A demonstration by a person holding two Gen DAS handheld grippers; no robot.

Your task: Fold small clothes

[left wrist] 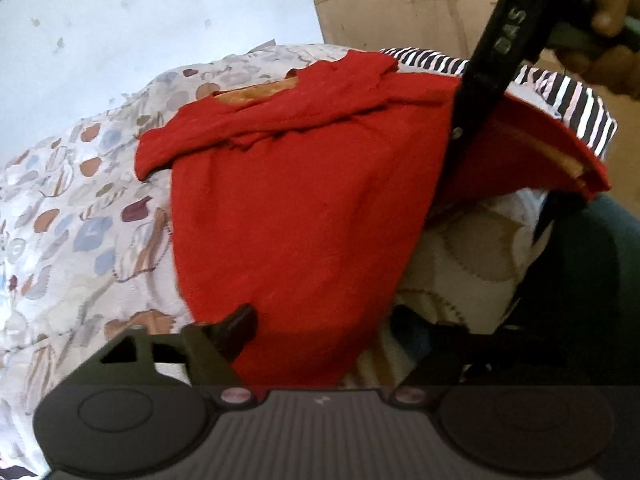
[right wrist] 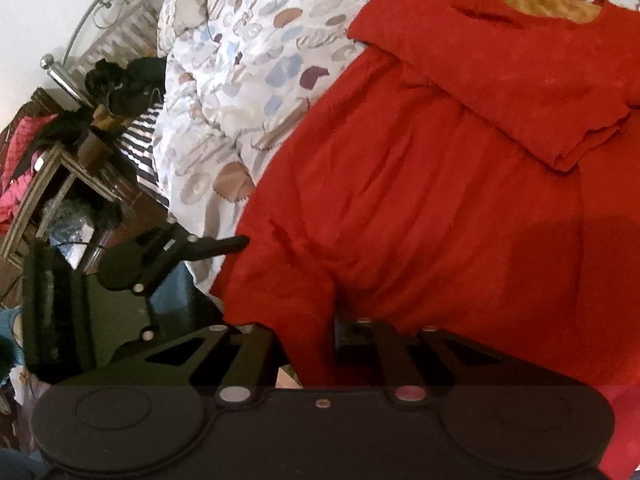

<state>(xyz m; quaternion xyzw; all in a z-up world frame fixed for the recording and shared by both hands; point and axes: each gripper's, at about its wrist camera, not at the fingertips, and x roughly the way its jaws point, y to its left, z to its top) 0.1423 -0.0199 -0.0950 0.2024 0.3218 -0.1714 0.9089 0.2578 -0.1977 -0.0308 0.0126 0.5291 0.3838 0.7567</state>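
Red cloth is hiding both grippers' fingertips: the left gripper (left wrist: 304,344) and right gripper (right wrist: 308,344) are each clamping the one red shirt's (left wrist: 304,200) hem, lying on the patterned quilt (left wrist: 80,208); one striped cloth (left wrist: 568,100) is peeking beyond.

One red shirt (left wrist: 304,200) lies on the bed, on one patterned quilt (left wrist: 80,208) printed with blue and brown blobs. One black-and-white striped cloth (left wrist: 560,96) shows at the bed's far edge (a second striped patch appears in the right wrist view, possibly the same piece). Two tongs are visible: left tongs (left wrist: 320,320) and right tongs (right wrist: 308,328).
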